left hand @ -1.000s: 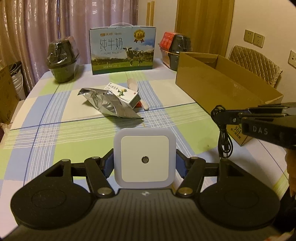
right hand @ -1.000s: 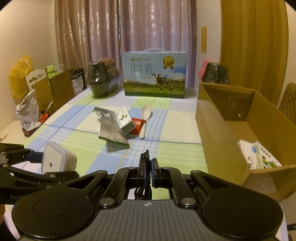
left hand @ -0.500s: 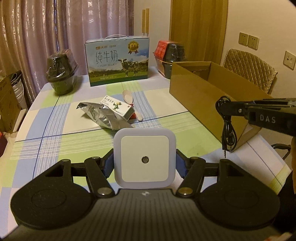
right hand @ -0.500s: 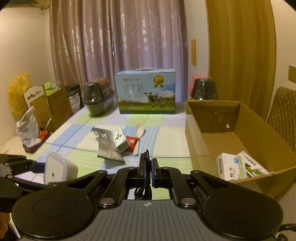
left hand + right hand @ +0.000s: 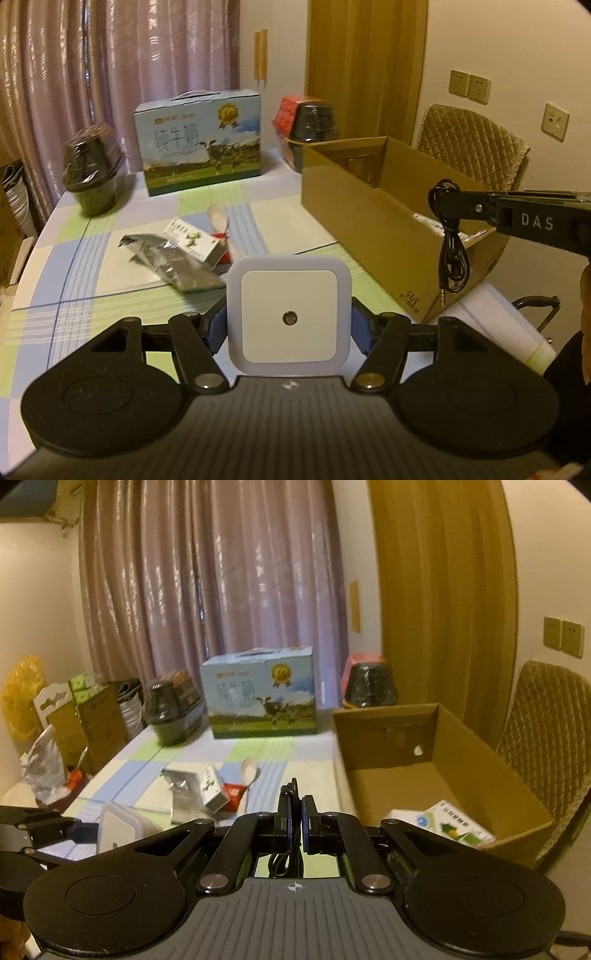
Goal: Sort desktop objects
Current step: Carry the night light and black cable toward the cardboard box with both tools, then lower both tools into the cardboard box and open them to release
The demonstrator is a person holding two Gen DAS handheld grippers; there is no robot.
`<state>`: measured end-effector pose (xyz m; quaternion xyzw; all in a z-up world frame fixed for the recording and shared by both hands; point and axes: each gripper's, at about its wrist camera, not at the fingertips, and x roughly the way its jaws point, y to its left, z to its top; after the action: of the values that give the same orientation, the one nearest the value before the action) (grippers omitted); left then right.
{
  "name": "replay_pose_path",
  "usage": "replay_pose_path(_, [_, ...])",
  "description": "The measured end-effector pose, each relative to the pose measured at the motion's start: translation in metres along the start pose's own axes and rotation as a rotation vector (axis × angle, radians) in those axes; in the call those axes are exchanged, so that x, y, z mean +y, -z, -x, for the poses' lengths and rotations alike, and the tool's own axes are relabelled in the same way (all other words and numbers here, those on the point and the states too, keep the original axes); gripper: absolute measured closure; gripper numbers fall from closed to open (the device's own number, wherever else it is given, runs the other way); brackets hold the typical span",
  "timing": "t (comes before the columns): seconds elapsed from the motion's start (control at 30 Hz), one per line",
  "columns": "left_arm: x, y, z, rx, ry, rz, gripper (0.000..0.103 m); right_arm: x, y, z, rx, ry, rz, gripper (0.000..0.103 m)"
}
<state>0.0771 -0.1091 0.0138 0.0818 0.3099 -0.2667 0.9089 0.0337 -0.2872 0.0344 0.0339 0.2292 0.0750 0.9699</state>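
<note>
My left gripper is shut on a white square night light, held above the table; the light also shows in the right wrist view. My right gripper is shut on a coiled black audio cable, which hangs beside the near corner of an open cardboard box. The box holds small white medicine cartons. On the table lie a silver foil bag, a white carton, a red packet and a pale spoon.
A blue milk case stands at the table's back, with wrapped black bowls to its left and right. A quilted chair stands behind the box. Boxes and bags sit left of the table.
Both grippers have risen and pulled back, so the table looks lower. The hanging cable has lifted from table level to the height of the box's rim. Both grips are unchanged.
</note>
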Motion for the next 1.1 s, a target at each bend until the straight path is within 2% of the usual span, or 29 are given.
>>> replay_pose_path(0.4, [-0.050, -0.051, -0.016, -0.056, 0.108, -0.033, 0.042, -0.060, -0.042, 0.014, -0.083, 0.074, -0.024, 0.101])
replay_pose_path(0.6, [-0.076, -0.082, -0.033, -0.081, 0.172, -0.026, 0.042, -0.103, -0.058, 0.009, -0.080, 0.106, -0.045, 0.101])
replay_pose_path(0.83, [-0.104, -0.108, -0.062, -0.082, 0.212, -0.034, 0.042, -0.141, -0.060, -0.010, -0.051, 0.124, -0.083, 0.101])
replay_pose_path(1.1, [-0.120, -0.114, -0.098, -0.038, 0.259, 0.005, 0.042, -0.163, -0.051, -0.029, -0.026, 0.127, -0.120, 0.101])
